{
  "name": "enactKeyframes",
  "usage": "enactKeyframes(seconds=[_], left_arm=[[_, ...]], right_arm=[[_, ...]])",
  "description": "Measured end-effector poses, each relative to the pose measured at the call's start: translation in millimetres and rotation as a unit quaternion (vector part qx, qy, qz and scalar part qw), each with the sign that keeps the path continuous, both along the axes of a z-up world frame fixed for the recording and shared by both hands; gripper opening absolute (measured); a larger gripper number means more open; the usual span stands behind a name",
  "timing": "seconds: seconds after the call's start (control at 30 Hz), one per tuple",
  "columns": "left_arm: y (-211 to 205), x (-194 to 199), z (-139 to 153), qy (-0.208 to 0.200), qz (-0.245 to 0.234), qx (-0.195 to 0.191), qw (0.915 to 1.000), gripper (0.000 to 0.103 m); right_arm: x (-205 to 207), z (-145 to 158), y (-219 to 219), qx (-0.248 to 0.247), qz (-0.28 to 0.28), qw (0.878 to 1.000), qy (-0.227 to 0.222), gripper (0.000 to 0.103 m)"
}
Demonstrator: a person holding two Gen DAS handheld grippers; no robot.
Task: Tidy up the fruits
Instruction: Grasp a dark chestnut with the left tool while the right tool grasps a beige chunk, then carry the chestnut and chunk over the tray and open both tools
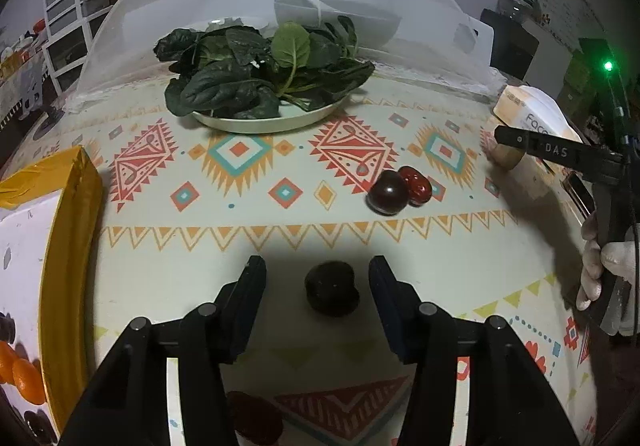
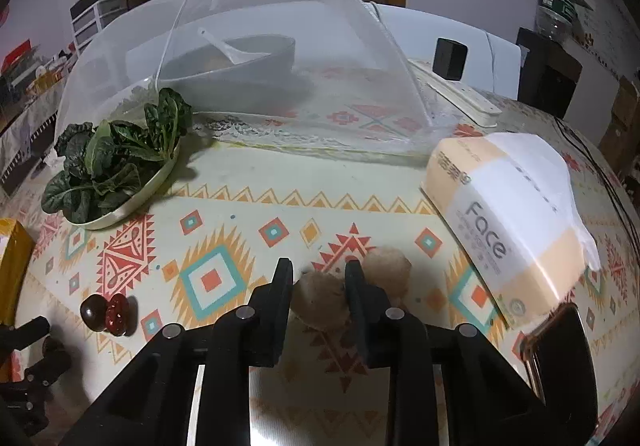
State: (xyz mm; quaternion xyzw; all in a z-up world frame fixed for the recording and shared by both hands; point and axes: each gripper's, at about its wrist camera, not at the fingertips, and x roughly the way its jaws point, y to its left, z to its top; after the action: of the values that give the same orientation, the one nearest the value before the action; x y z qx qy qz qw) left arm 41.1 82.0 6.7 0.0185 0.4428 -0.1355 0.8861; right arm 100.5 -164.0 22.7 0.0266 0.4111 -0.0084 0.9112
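Patterned desk [image 1: 248, 242] was mid-sort: your right gripper [image 2: 318, 272] had clamped a tan fruit [image 2: 320, 300], your left gripper [image 1: 316, 280] stood apart around a dark fruit [image 1: 331, 288], several fruits remaining loose.

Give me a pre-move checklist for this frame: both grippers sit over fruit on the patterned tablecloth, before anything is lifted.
1. Right gripper closed on the round tan fuzzy fruit: ok, both fingers press its sides.
2. Second tan fruit clear of that grip: cannot tell, it sits right against the right finger.
3. Left gripper straddling the dark round fruit: ok, centred between the fingers.
4. Left grip made: not ok, gaps show on both sides.
5. Dark plum and red glossy fruit out of the way: ok, beyond the fingertips.
6. Yellow-edged box has room: cannot tell.
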Motion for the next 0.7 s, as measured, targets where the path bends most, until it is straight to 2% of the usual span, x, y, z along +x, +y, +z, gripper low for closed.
enactKeyframes(seconds=[0.03, 0.07, 0.1, 0.17, 0.3, 0.53, 0.7], left_arm=[[-2, -1, 0, -0.002, -0.004, 0.004, 1.0000, 0.050], [-4, -2, 0, -0.006, -0.006, 0.010, 0.9999, 0.030], [-7, -3, 0, -0.009, -0.011, 0.015, 0.9998, 0.023], [-9, -5, 2, -0.012, -0.011, 0.024, 0.9996, 0.023], [-6, -12, 10, -0.014, -0.006, 0.011, 0.9998, 0.023], [15, -47, 43, -0.039, 0.005, -0.031, 0.9988, 0.023], [52, -77, 57, -0.042, 0.036, -0.064, 0.9964, 0.023]], right_arm=[[-3, 1, -2, 0.008, -0.001, 1.000, -0.001, 0.029], [-6, 2, -3, 0.017, -0.003, 1.000, -0.002, 0.029], [-9, 4, -5, 0.026, -0.002, 1.000, -0.003, 0.029], [-15, 6, -6, 0.038, 0.000, 0.999, -0.003, 0.029], [-32, 14, -6, 0.074, 0.012, 0.997, -0.004, 0.029], [-63, 29, 9, 0.148, 0.045, 0.988, -0.004, 0.029], [-88, 36, 38, 0.178, 0.075, 0.981, -0.004, 0.029]])
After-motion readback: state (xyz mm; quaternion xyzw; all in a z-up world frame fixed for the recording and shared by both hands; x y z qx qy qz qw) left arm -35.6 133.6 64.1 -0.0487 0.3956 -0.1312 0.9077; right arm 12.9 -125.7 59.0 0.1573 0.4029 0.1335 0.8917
